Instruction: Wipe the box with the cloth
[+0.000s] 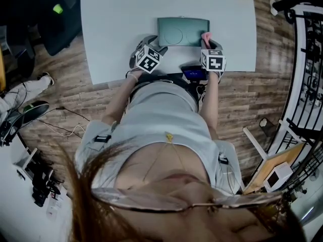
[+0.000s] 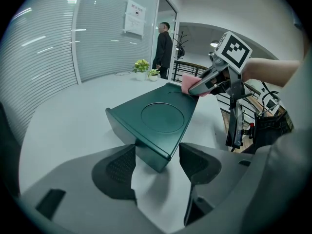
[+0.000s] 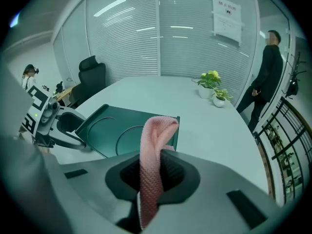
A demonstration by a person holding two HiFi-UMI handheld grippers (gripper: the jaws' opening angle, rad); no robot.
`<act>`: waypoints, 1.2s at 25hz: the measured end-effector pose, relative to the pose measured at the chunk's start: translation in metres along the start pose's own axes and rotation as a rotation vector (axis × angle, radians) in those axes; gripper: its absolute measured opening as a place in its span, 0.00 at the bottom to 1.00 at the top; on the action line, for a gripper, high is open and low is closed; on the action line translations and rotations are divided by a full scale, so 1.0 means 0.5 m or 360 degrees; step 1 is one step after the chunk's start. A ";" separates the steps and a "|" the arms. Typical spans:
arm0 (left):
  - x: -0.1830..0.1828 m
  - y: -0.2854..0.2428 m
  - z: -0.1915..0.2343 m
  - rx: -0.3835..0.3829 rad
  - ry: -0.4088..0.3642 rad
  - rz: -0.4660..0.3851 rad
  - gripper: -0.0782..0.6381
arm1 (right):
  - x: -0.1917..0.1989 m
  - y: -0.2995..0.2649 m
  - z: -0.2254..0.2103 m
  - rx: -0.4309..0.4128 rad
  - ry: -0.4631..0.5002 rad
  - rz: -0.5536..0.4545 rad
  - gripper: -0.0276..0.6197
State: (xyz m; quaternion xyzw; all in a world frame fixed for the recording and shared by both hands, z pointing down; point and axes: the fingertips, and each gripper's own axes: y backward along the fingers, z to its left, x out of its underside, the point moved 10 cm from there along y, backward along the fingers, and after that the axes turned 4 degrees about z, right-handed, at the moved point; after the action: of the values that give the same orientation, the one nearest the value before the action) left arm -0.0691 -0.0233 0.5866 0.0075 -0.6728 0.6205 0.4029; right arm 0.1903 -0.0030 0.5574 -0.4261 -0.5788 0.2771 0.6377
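Note:
A dark green box [image 1: 182, 32] lies flat on the white table [image 1: 116, 19], a round recess in its top. My left gripper [image 1: 157, 48] stands at its near left corner. In the left gripper view the box [image 2: 156, 118] has that corner between the open fingers [image 2: 114, 172], with a gap on both sides. My right gripper [image 1: 208, 42] is at the box's near right corner, shut on a pink cloth [image 1: 206, 36]. The cloth [image 3: 153, 160] stands up folded from the jaws, its top over the edge of the box [image 3: 122, 130].
Two small potted plants [image 3: 212, 84] sit at the table's far side, and a person [image 3: 265, 77] stands beyond them by a railing. An office chair [image 3: 92, 74] is at the far left. A dark device [image 1: 194, 73] lies at the near table edge.

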 end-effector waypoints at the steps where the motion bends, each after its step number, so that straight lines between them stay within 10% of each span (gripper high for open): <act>1: 0.000 0.000 0.000 0.0000 0.0001 -0.0002 0.52 | 0.000 -0.001 0.002 0.0003 -0.0002 0.0000 0.11; 30: -0.001 0.000 -0.001 0.0021 -0.0001 -0.0008 0.52 | -0.008 -0.022 0.064 -0.0280 -0.0120 -0.0012 0.11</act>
State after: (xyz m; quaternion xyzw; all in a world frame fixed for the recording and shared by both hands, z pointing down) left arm -0.0685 -0.0231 0.5864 0.0120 -0.6689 0.6238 0.4041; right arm 0.1568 -0.0047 0.5638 -0.4676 -0.6261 0.2387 0.5765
